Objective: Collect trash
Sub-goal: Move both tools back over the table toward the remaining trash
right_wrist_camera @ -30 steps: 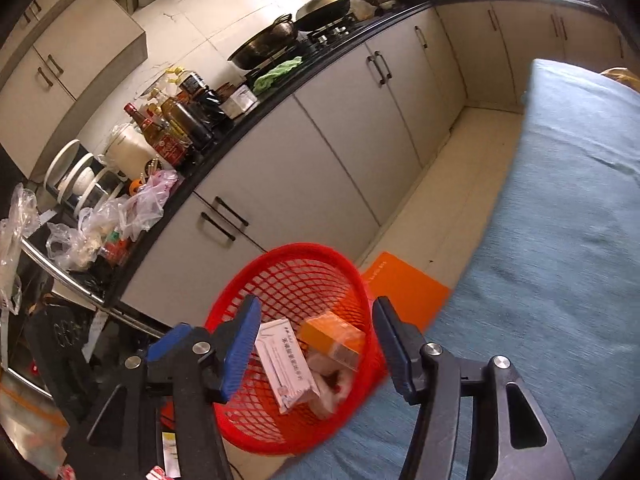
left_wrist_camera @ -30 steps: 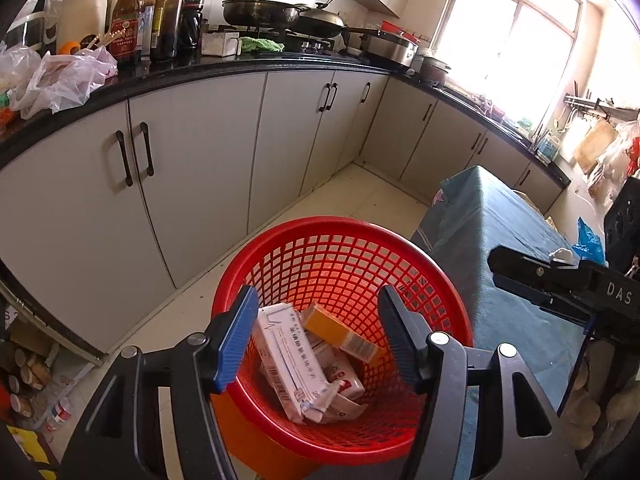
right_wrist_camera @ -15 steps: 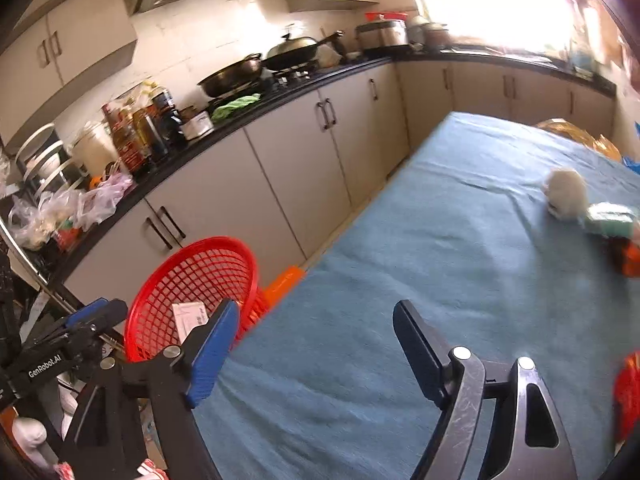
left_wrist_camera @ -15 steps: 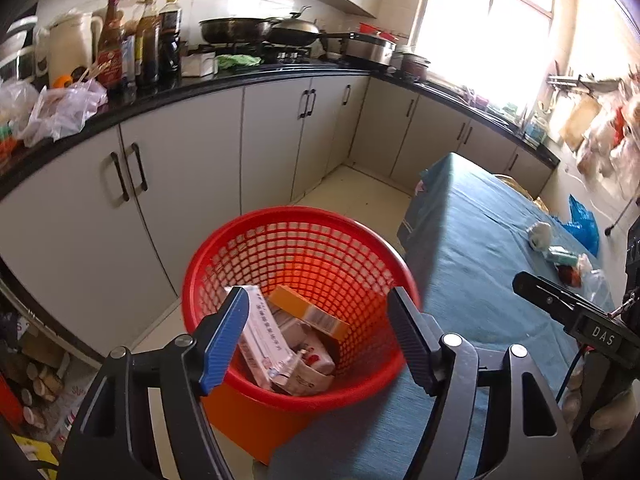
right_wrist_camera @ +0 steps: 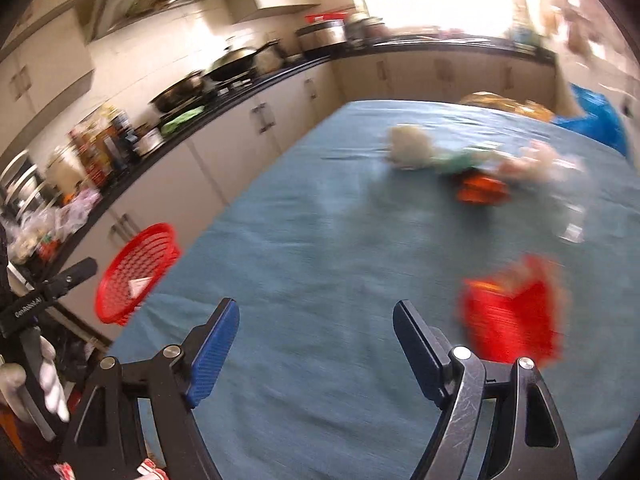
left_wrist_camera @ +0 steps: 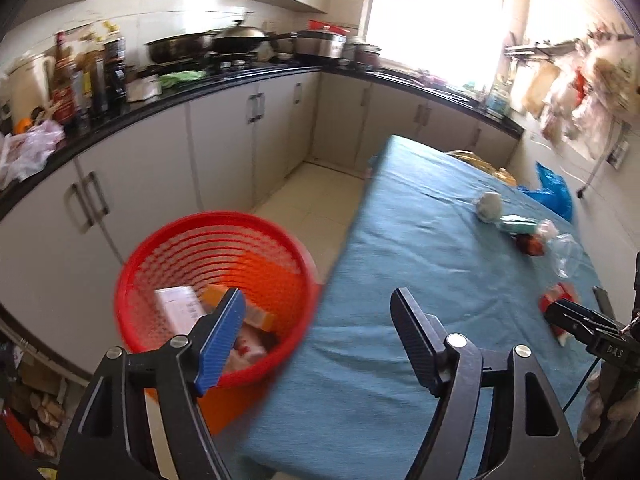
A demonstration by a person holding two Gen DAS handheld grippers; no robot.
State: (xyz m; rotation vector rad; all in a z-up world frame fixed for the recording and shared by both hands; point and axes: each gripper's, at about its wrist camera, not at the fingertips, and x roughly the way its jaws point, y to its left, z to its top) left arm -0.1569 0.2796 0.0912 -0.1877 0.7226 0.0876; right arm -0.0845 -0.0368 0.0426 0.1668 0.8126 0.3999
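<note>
Beside the blue-clothed table (left_wrist_camera: 400, 264), in the left wrist view, a red plastic mesh basket (left_wrist_camera: 216, 248) holds cardboard boxes (left_wrist_camera: 180, 308); the left gripper (left_wrist_camera: 316, 336), jaws just widened, is empty. In the right wrist view, the right gripper (right_wrist_camera: 316, 344) gapes empty near a blurred crumpled red wrapper (right_wrist_camera: 508, 312).

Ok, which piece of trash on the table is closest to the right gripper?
The red wrapper, lying alone just beyond the right gripper and to its right. The white wad, green packet and orange-red item are clustered further back.
</note>
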